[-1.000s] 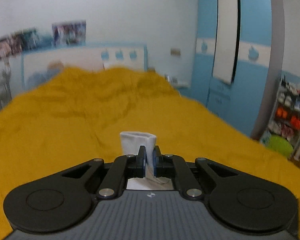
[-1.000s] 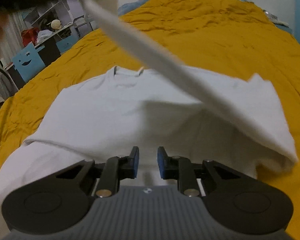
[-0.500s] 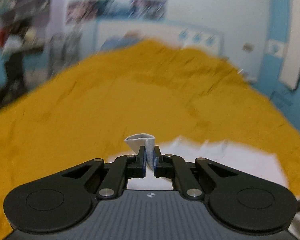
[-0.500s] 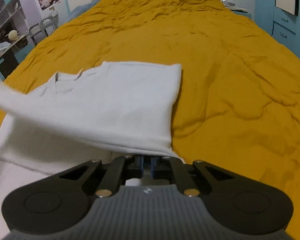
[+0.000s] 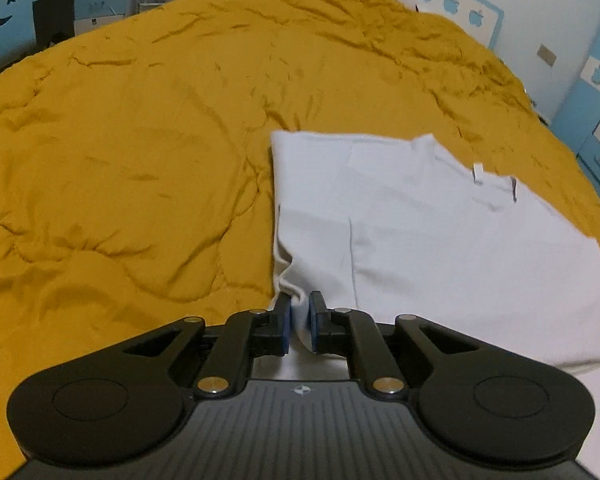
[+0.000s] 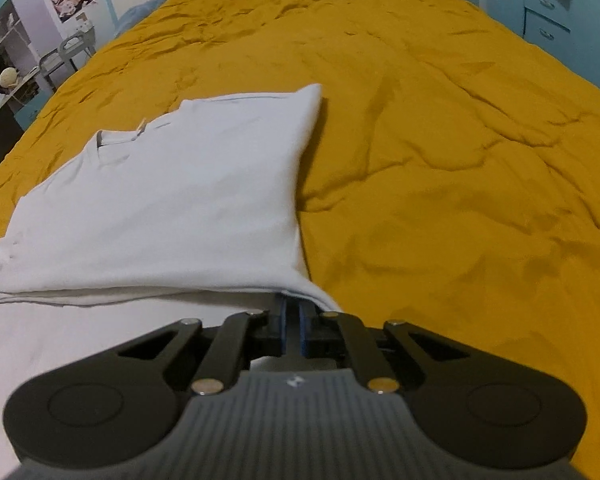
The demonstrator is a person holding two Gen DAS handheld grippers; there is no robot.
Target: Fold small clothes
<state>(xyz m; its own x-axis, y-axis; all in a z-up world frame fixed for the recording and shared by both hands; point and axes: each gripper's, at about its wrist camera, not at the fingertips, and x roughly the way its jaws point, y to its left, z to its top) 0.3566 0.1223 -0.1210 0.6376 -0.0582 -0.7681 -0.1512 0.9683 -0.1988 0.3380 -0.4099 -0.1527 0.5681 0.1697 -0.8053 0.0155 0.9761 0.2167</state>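
My left claw (image 5: 299, 322) has just been easing open, a bunched fold of the white T-shirt (image 5: 420, 240) between its pads but barely pinched. My right claw (image 6: 293, 330) is clamped tight under the shirt's hem. The shirt lies folded lengthwise on the mustard duvet (image 5: 120, 140), collar at one o'clock. I should release low, then smooth the edge flat.
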